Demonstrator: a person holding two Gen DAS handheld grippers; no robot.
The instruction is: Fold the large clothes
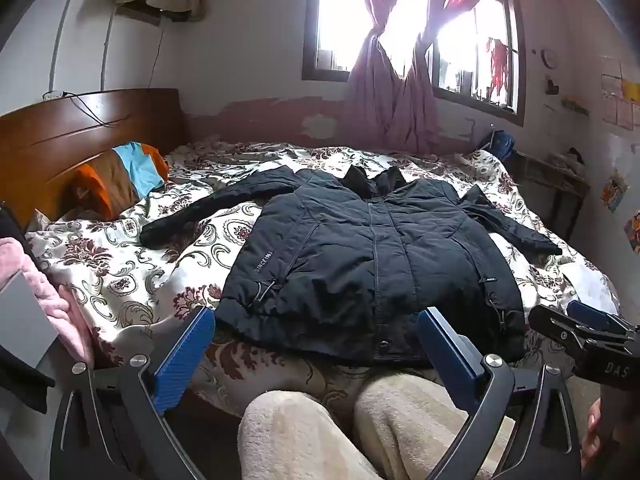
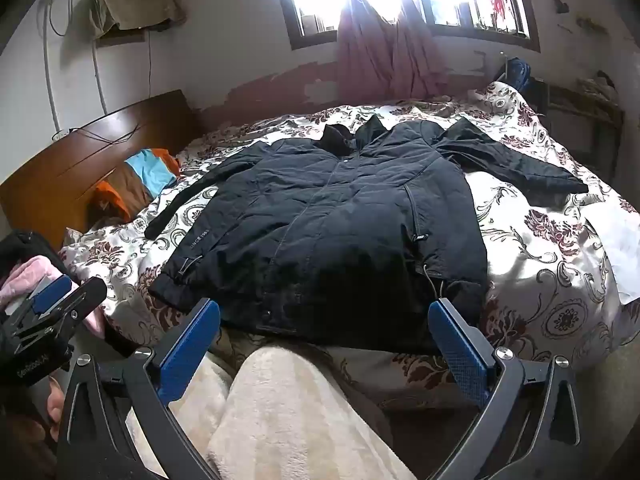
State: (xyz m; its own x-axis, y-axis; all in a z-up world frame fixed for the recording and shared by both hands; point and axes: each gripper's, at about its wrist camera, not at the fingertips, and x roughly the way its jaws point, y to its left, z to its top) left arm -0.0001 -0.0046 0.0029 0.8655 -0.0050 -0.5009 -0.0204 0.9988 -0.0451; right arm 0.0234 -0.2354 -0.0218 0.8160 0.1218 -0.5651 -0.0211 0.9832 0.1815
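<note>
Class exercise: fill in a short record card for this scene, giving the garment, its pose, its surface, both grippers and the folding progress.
garment: black padded zip-front jacket
pose: front up, flat, sleeves spread to both sides
surface: floral-patterned bed cover
left gripper: open, short of the hem, holding nothing
right gripper: open, short of the hem, holding nothing
progress: no fold made yet

bed covered by a floral quilt [image 1: 120, 272], dark wooden headboard [image 1: 80, 128] set against a white wall, paint peeled low down, window [image 1: 400, 20] blown out by daylight, pink curtains [image 1: 384, 92] knotted together, small side table [image 1: 560, 176] tucked in the corner
</note>
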